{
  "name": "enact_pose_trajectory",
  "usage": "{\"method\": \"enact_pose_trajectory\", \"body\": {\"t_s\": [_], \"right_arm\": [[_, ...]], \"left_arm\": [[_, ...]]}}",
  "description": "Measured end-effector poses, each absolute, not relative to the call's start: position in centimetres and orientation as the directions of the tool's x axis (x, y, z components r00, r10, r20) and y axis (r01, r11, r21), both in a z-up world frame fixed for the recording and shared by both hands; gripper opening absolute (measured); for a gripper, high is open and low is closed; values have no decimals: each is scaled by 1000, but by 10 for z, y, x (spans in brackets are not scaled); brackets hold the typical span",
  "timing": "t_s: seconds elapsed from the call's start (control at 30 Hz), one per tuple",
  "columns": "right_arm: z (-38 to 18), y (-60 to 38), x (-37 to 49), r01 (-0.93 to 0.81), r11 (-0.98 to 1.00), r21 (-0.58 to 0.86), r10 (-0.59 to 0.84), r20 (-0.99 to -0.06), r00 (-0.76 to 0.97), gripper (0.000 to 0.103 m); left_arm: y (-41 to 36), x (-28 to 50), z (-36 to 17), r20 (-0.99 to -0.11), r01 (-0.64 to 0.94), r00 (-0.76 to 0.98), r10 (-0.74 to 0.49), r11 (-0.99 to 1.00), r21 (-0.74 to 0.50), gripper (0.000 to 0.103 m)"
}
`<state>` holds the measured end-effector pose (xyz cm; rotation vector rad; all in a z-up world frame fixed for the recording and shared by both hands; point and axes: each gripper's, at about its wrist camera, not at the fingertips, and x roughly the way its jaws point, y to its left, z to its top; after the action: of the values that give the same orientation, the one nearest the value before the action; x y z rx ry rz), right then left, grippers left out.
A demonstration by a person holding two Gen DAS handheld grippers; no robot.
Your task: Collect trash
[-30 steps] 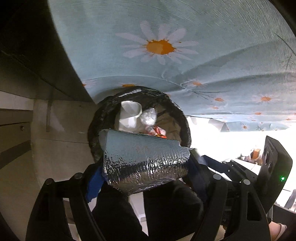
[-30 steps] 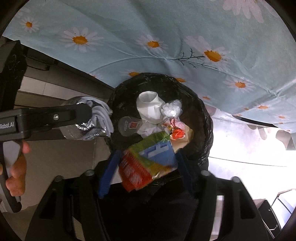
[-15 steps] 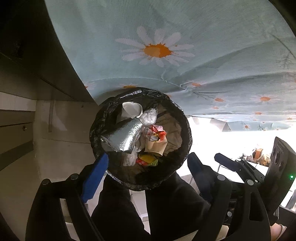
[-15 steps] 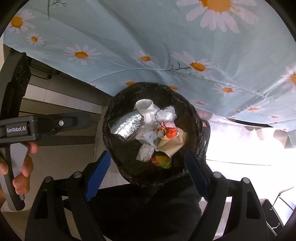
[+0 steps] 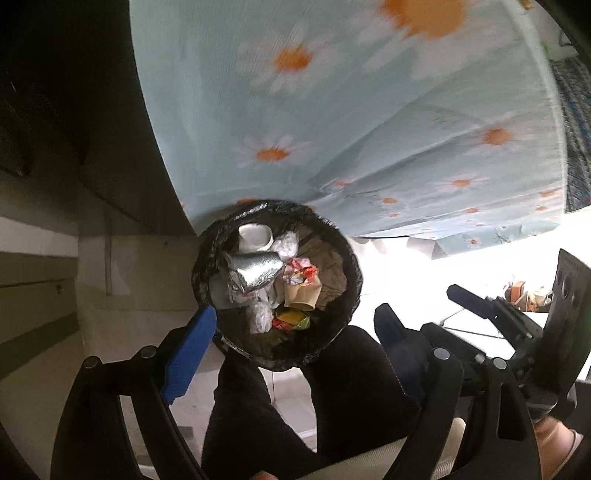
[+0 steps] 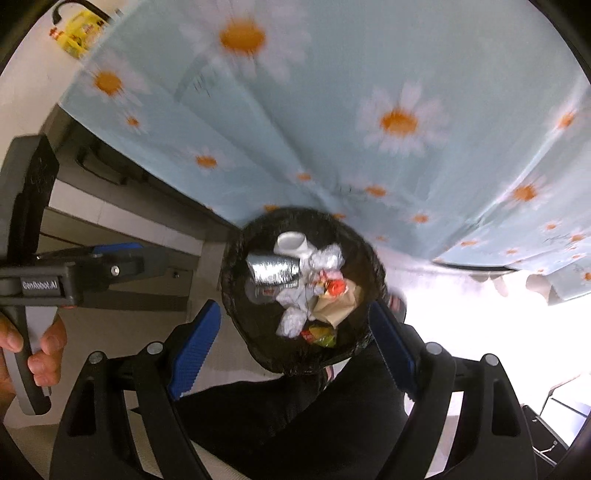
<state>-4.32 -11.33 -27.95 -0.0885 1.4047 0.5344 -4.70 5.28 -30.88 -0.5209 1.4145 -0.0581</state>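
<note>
Both loads appear to be delivered already: the left tongs (image 5: 291, 328) and the right tongs (image 6: 295, 332) are held released, nothing between their blue ribbed pads, and the trash is seen lying in the bin (image 5: 347, 295) directly ahead of and below both pairs. Inside, a crinkled silver foil pouch (image 5: 258, 271) is rested on top toward the left, with a white cup (image 5: 253, 236) beyond it, clear crumpled plastic (image 6: 327, 256), a tan paper cup (image 5: 303, 293) and a red-and-yellow wrapper (image 6: 319, 336) — soft, light, crushable stuff throughout. The bin is round and lined with a glossy black bag, wrinkled at the rim. Behind it a pale blue daisy-print cloth (image 6: 369, 147) is draped over the table. A yellow packet (image 6: 79, 31) is glimpsed on the table far beyond the right tongs — possibly trash left to be collected, though blur prevents certainty.
</note>
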Motion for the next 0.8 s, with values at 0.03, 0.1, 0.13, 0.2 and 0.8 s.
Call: {"method": "enact_pose_trajectory", "body": {"t_s": [0.03,0.1,0.13,0.2,0.8], "right_arm": [[-267,-115,-42,-406,881,241,303,-949,93,82],[-247,-119,-40,-407,881,241,316,-940,128,82],[-238,-120,-39,-409,882,236,318,-937,145,82],[-219,-124,-36,-409,885,222,317,-931,181,82],[-23,-179,-5,-418,886,201,400,-787,470,94]], "left_arm": [[53,-47,-300,-922,-254,188,-340,889,-380,85],[53,-46,-283,-919,-235,215,-331,895,-378,85],[53,-45,-277,-917,-230,225,-330,896,-379,85],[54,-44,-259,-911,-228,251,-328,895,-385,85],[17,-38,-77,-866,-140,470,-168,955,-262,85]]}}
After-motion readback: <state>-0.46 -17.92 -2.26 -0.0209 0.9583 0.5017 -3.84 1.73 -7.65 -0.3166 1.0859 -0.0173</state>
